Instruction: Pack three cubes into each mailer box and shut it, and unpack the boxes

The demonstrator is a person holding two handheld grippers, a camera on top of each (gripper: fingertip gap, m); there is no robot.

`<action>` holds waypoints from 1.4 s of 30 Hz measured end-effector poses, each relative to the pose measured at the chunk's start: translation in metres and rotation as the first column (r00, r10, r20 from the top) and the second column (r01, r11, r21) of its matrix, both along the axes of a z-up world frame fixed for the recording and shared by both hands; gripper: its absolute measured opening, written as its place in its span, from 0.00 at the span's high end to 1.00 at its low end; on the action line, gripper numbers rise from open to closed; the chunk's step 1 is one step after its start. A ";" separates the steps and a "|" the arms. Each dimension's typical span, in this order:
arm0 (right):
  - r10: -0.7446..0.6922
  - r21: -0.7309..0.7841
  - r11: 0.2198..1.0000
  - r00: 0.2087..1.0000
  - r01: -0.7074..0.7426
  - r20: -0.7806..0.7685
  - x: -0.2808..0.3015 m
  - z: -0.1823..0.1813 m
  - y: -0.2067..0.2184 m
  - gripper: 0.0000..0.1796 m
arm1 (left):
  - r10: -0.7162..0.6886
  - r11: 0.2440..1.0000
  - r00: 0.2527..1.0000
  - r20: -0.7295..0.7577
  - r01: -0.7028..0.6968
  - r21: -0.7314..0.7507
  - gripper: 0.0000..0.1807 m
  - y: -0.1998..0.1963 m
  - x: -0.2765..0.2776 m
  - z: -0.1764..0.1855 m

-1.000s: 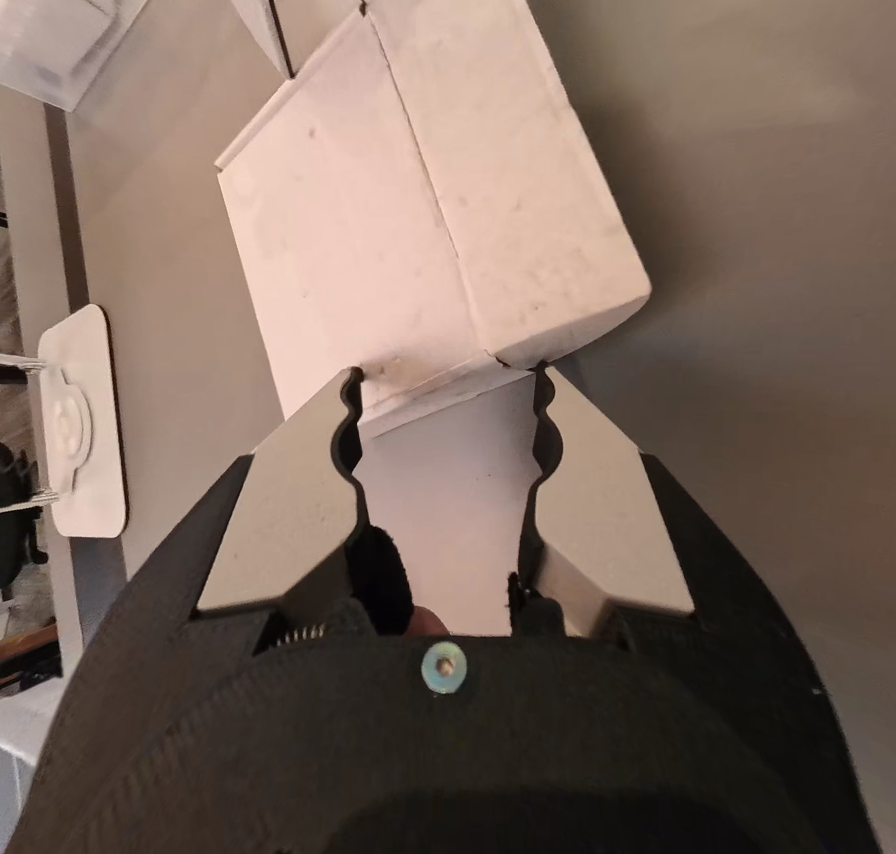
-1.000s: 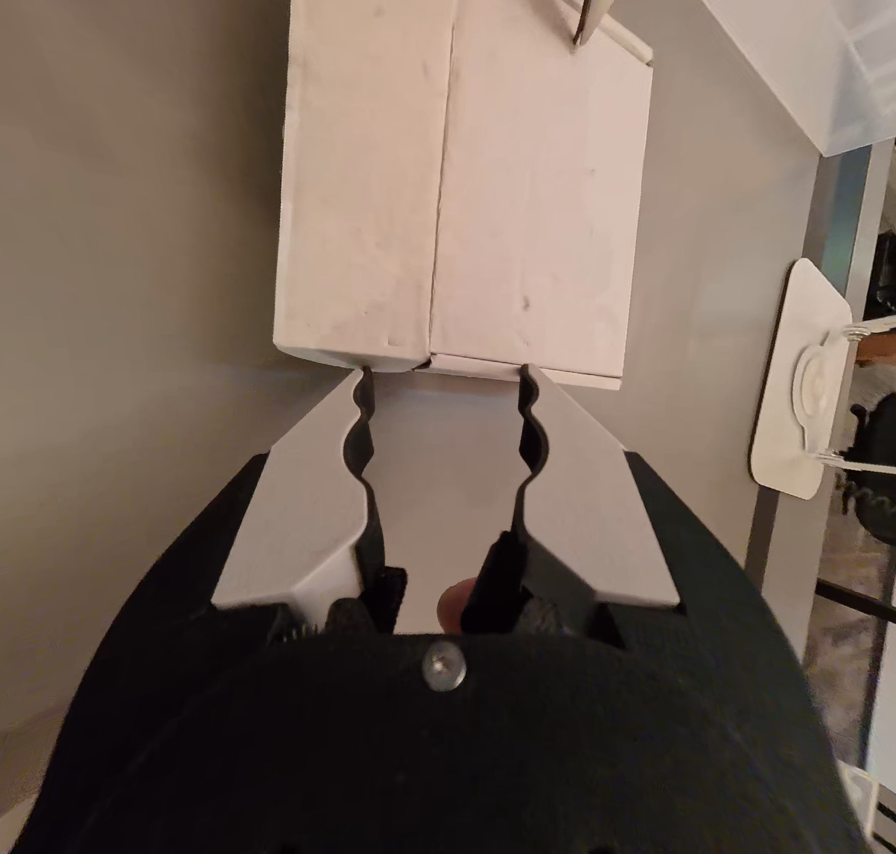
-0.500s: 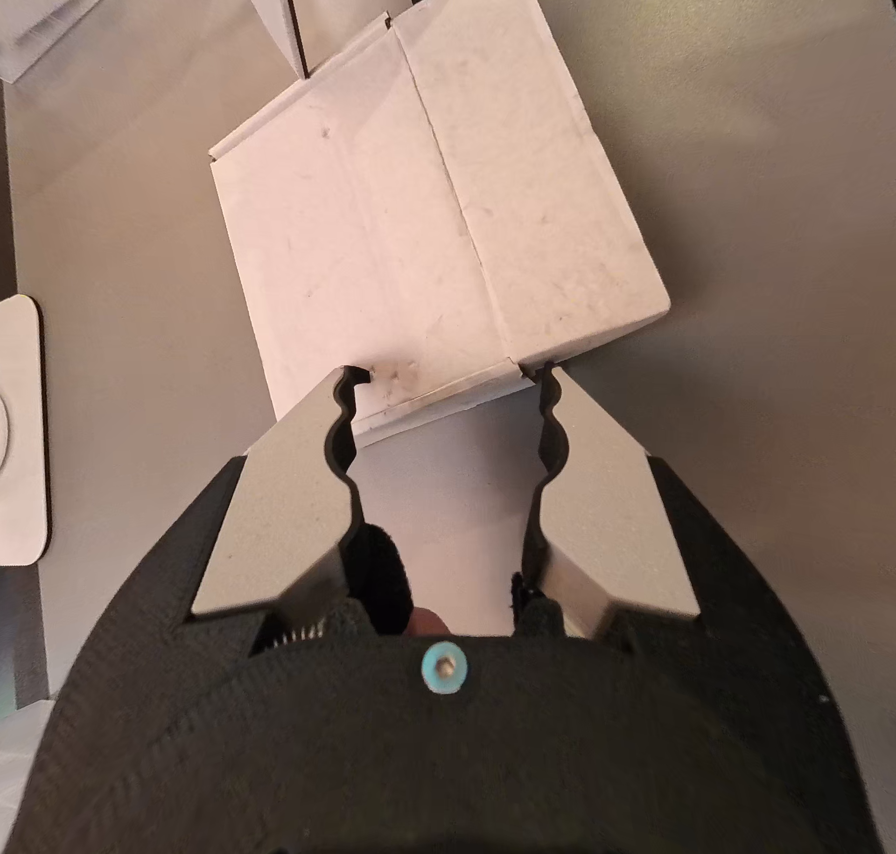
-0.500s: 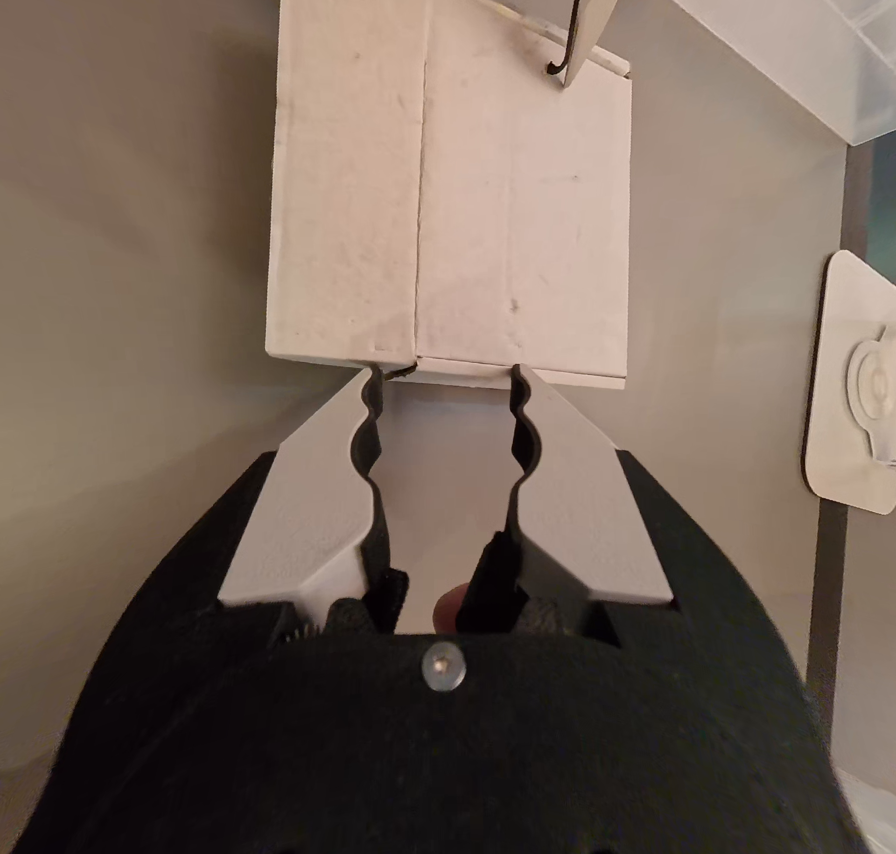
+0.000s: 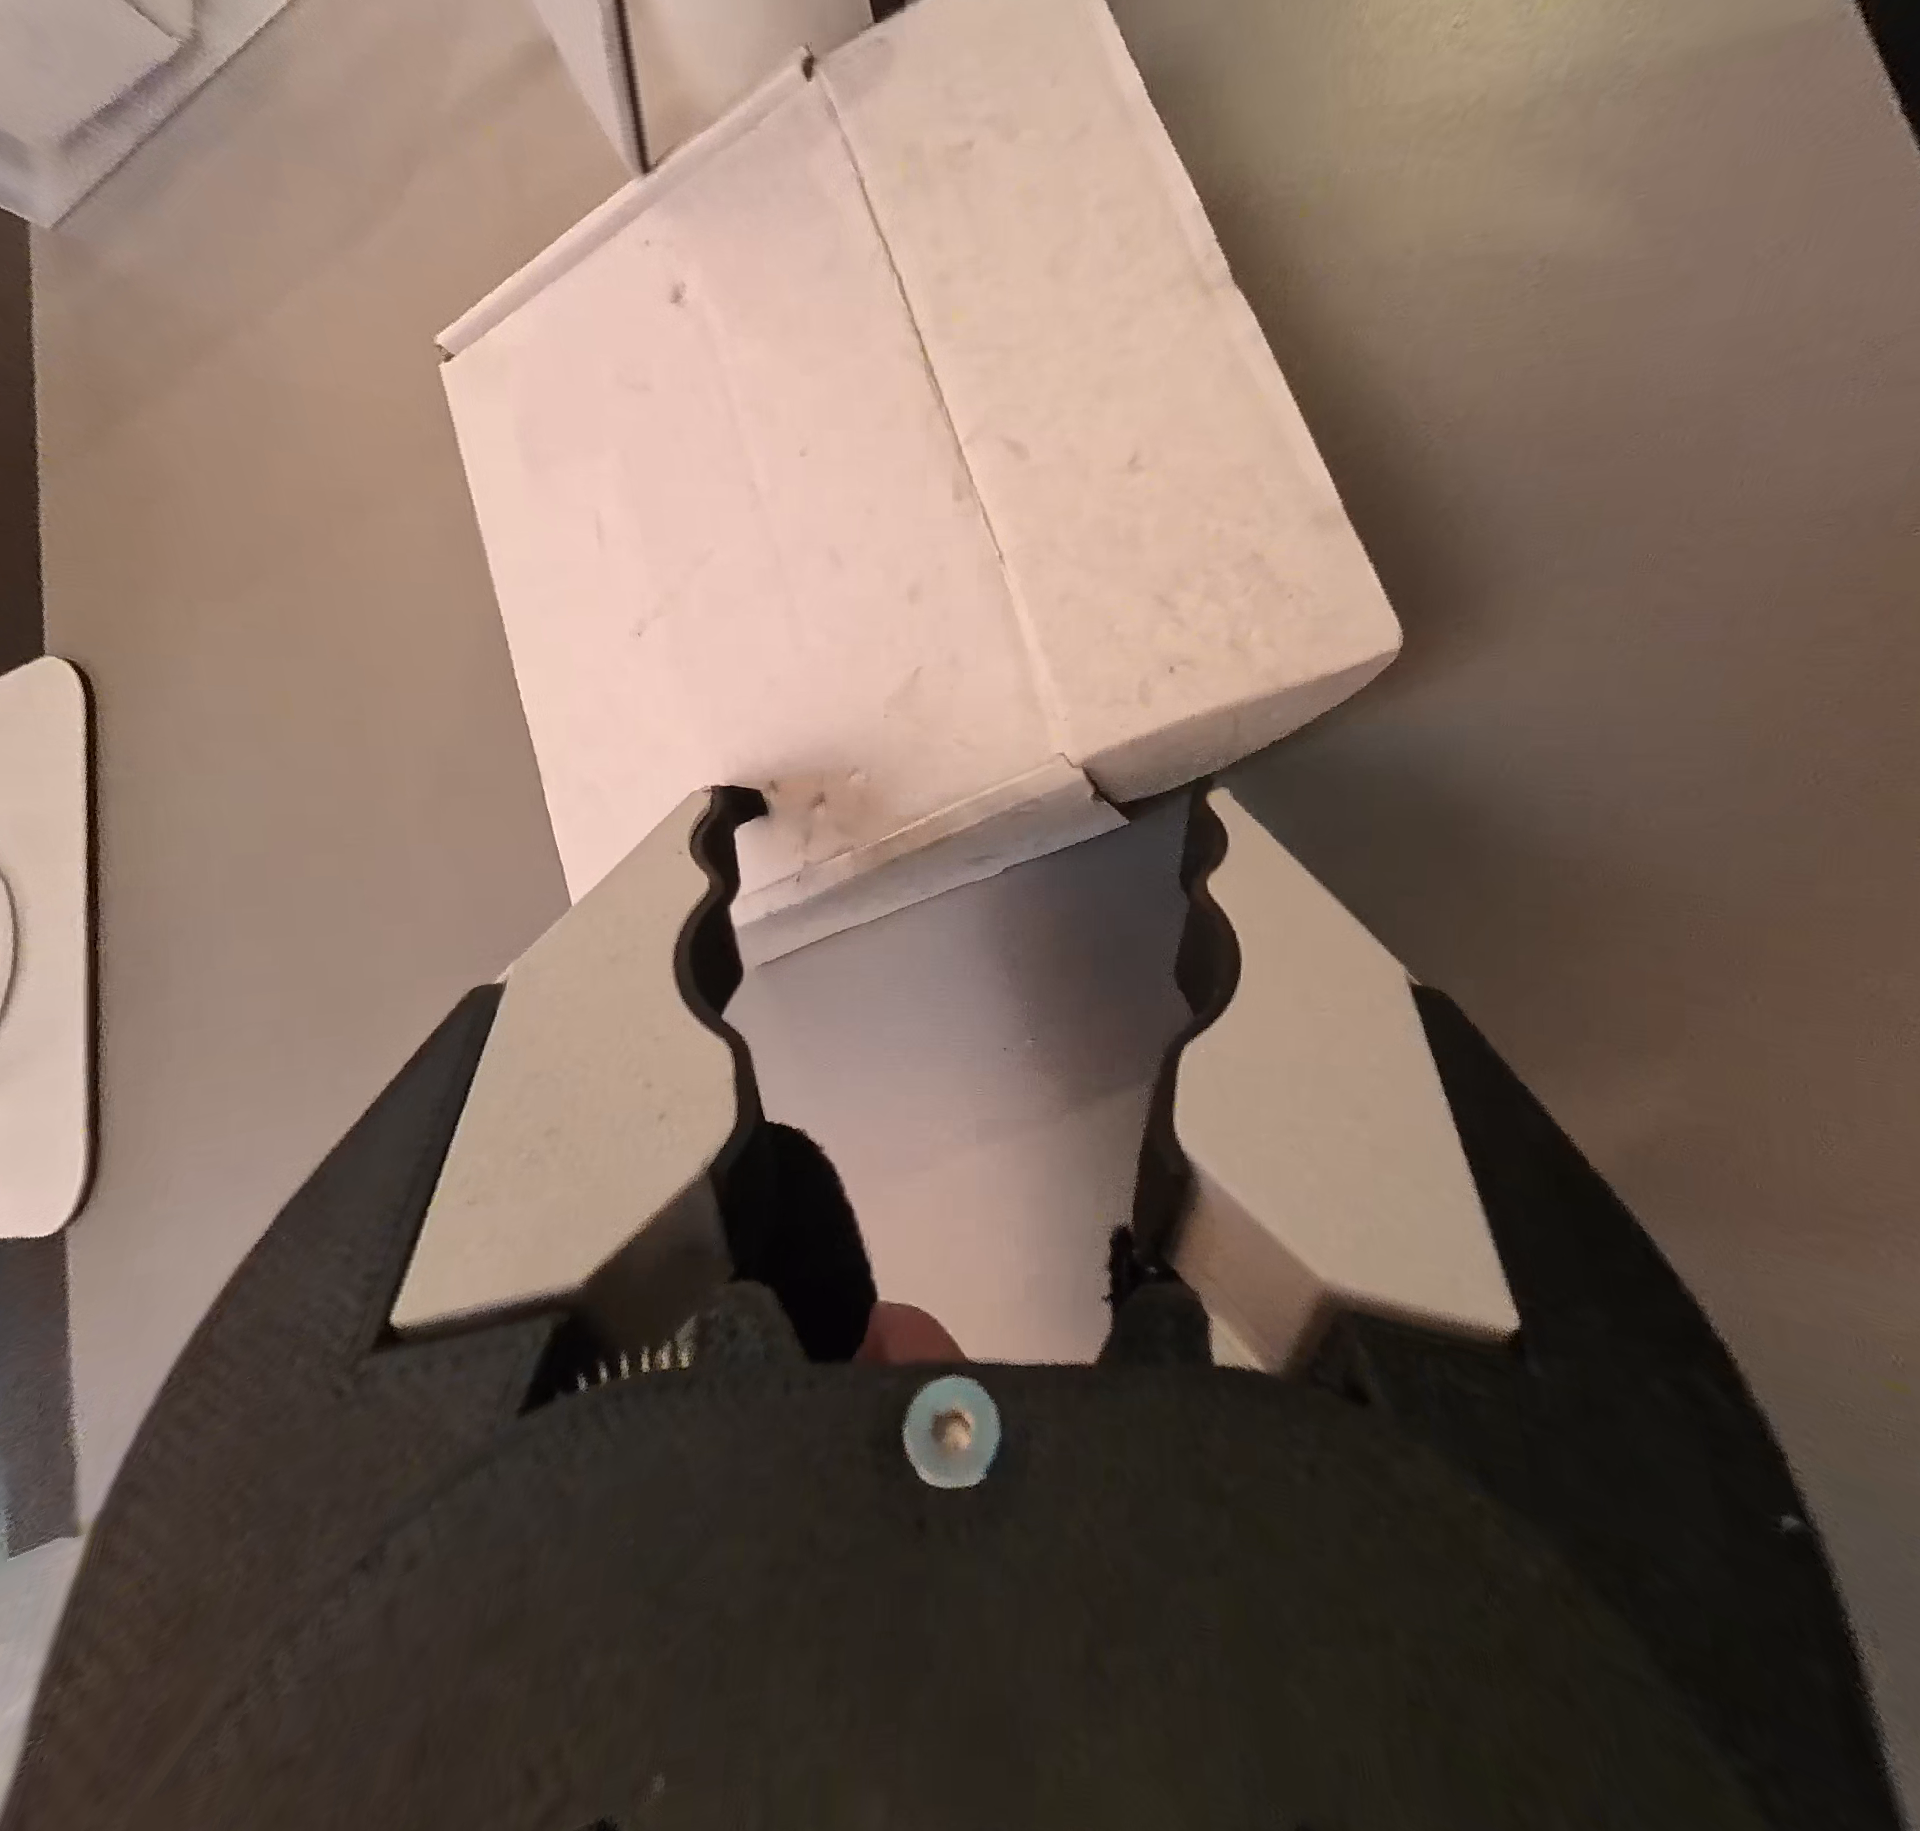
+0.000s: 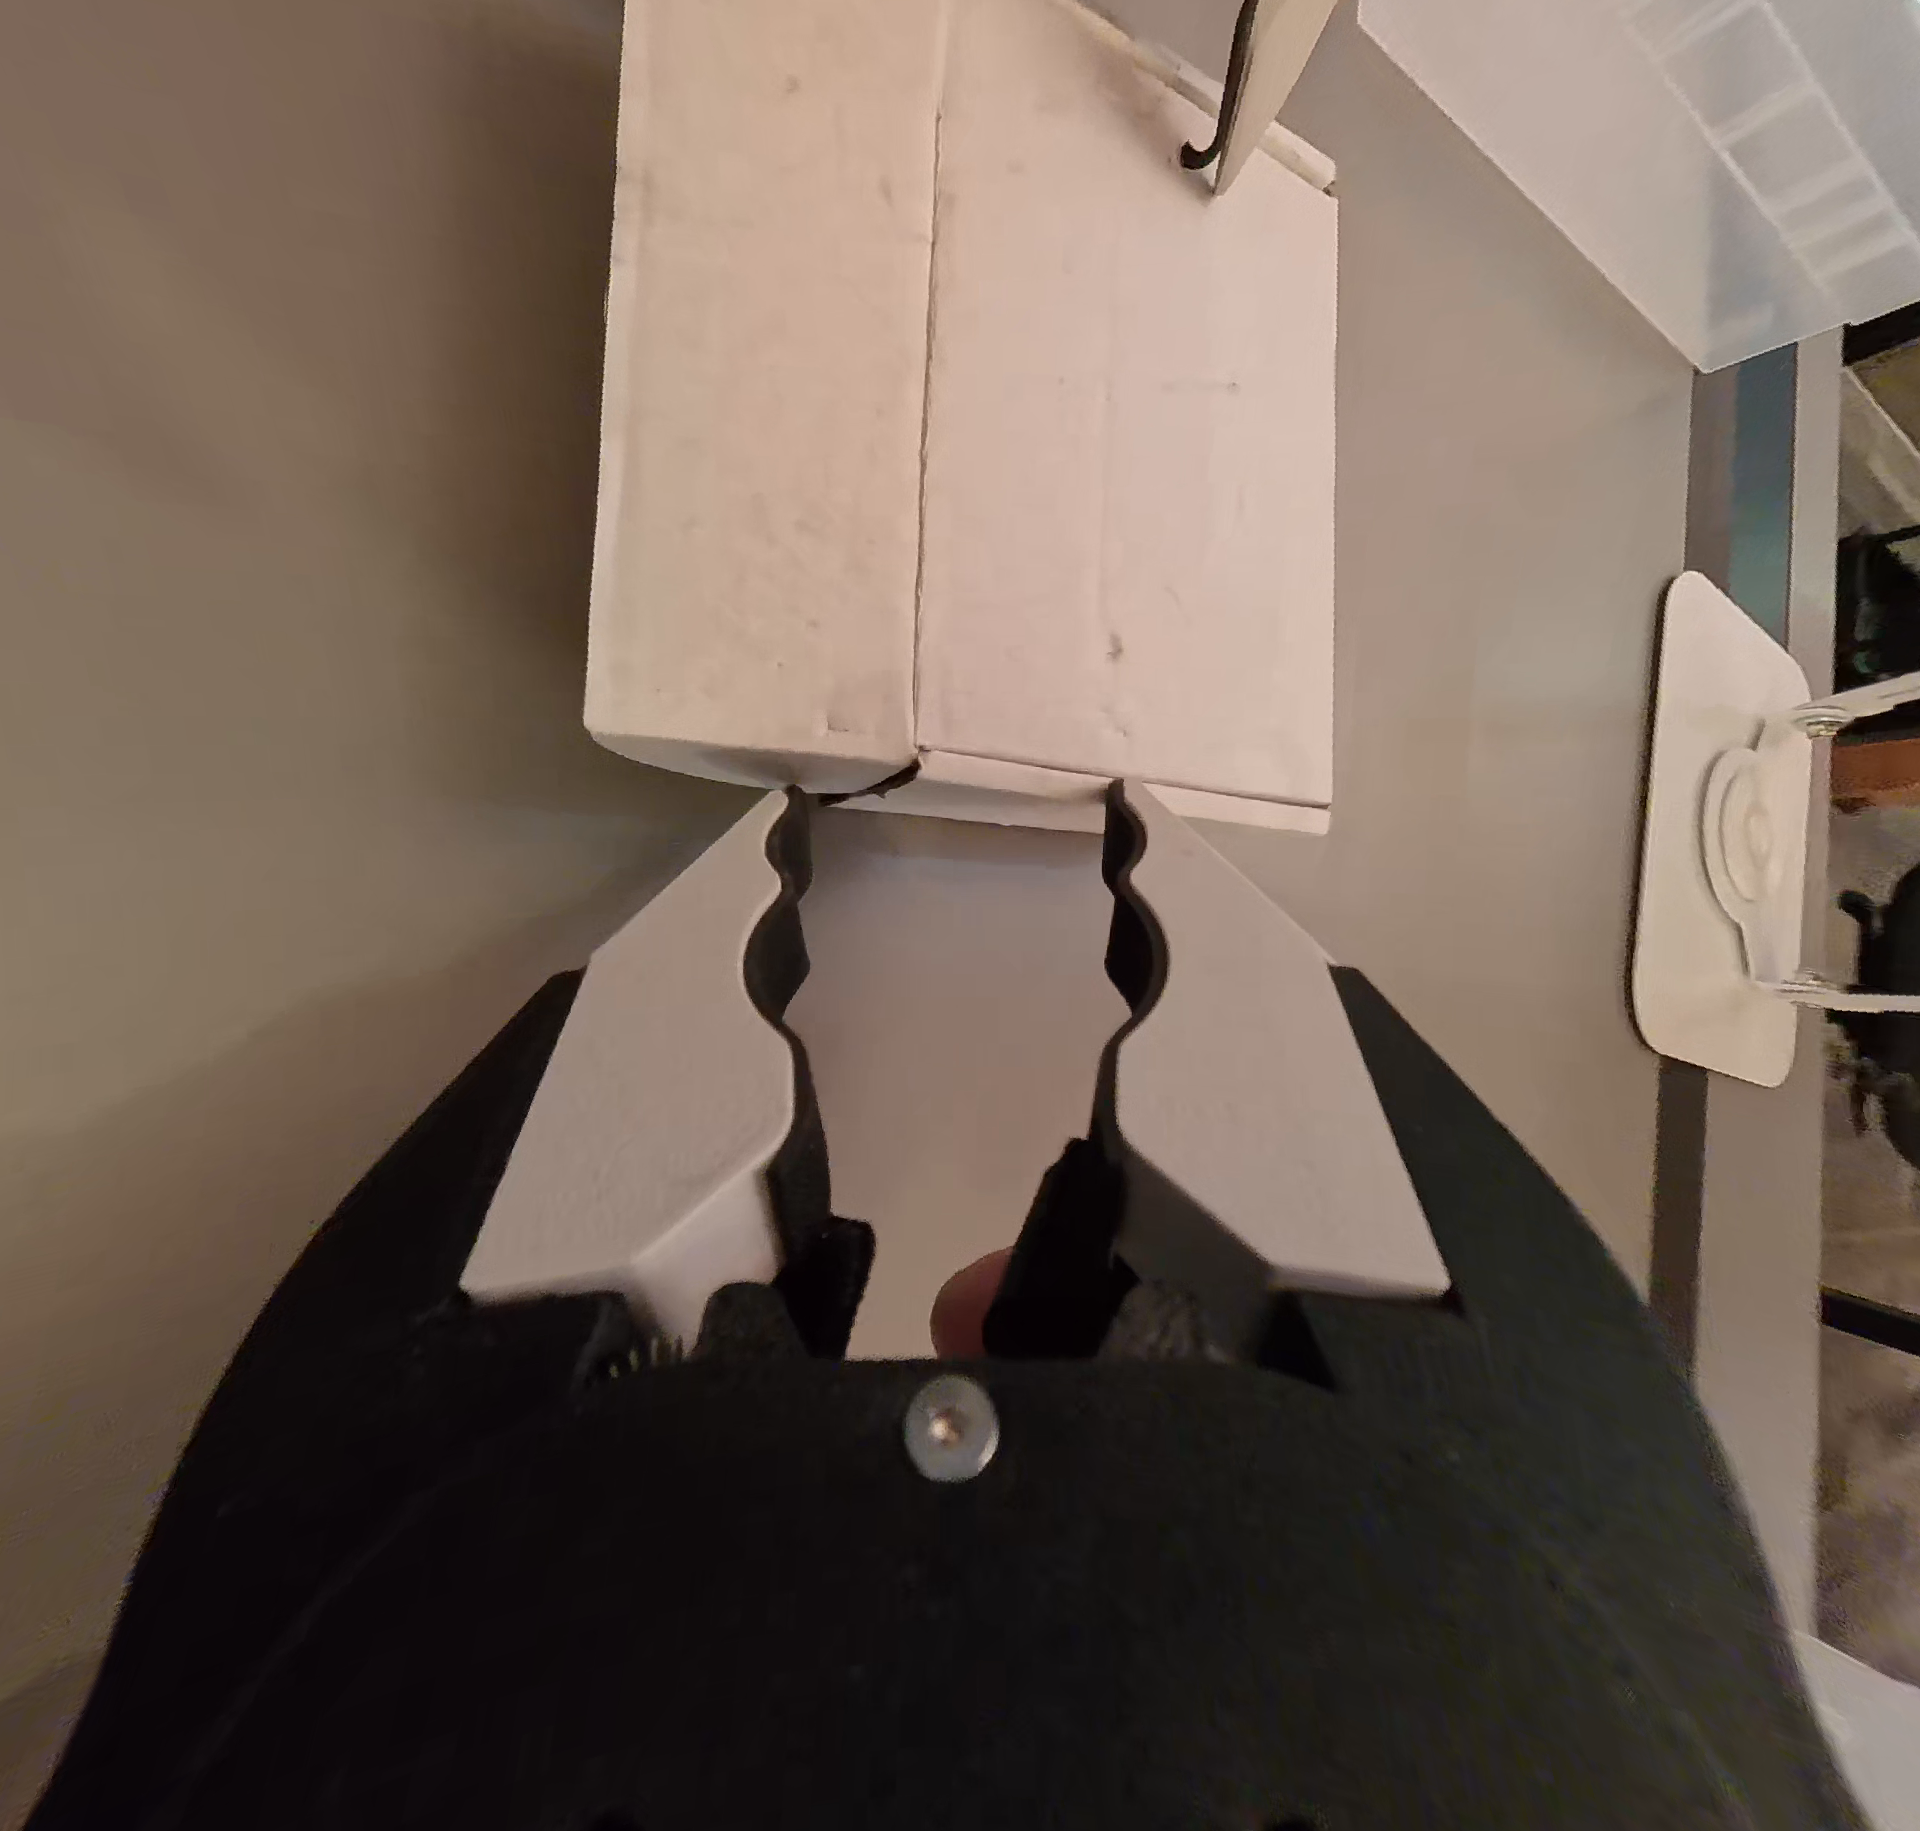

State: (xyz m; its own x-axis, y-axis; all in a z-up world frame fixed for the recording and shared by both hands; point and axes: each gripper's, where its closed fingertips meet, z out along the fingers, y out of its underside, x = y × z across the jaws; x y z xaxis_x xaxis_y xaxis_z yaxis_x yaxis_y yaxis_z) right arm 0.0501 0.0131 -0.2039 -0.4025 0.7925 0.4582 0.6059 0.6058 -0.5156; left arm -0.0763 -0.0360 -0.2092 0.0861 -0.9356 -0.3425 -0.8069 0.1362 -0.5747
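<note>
A closed white mailer box (image 5: 831,451) lies on the grey table, its lid seam running lengthwise. My left gripper (image 5: 961,805) is open, its fingertips against the box's near end by the tucked flap. My right gripper (image 6: 954,794) is open with its tips against the opposite end of the same box (image 6: 1039,431). Each gripper's fingers show at the far end in the other's view: the right gripper's fingers (image 5: 592,36), the left gripper's finger (image 6: 1288,25). No cubes are visible; the box's inside is hidden.
A clear plastic bin (image 6: 1662,119) stands past the box near the table's edge; it also shows in the left wrist view (image 5: 83,46). A white rounded pad with a metal clip (image 6: 1714,846) sits at the table edge, also at the left (image 5: 31,950).
Both views shifted a little over the table while the box stayed at the fingertips. The jaws of both grippers kept about the same opening.
</note>
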 end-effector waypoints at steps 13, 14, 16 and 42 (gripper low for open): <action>-0.040 -0.082 0.995 0.994 0.048 0.105 0.007 -0.005 0.000 0.73 | -0.004 1.000 1.000 -0.011 0.004 -0.007 0.53 0.001 0.000 0.000; -0.049 -0.081 0.995 0.995 0.056 0.087 0.008 0.001 0.001 0.72 | -0.001 1.000 1.000 -0.005 0.001 -0.011 0.53 0.001 0.001 0.000; -0.054 -0.058 0.997 0.997 0.057 0.054 0.008 0.012 0.001 0.69 | -0.003 1.000 1.000 0.000 0.003 -0.010 0.53 0.001 0.000 0.000; 0.037 -0.089 0.996 0.995 -0.029 0.093 -0.006 0.019 -0.017 0.69 | 0.000 1.000 1.000 -0.025 0.000 0.010 0.54 0.002 0.001 -0.002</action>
State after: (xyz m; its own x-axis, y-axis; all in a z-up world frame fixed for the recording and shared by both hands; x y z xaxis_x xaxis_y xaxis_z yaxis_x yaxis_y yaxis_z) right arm 0.0445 -0.0036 -0.1849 -0.4674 0.8133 0.3464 0.6346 0.5815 -0.5090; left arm -0.0756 -0.0341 -0.2107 0.0778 -0.9321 -0.3536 -0.8209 0.1414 -0.5533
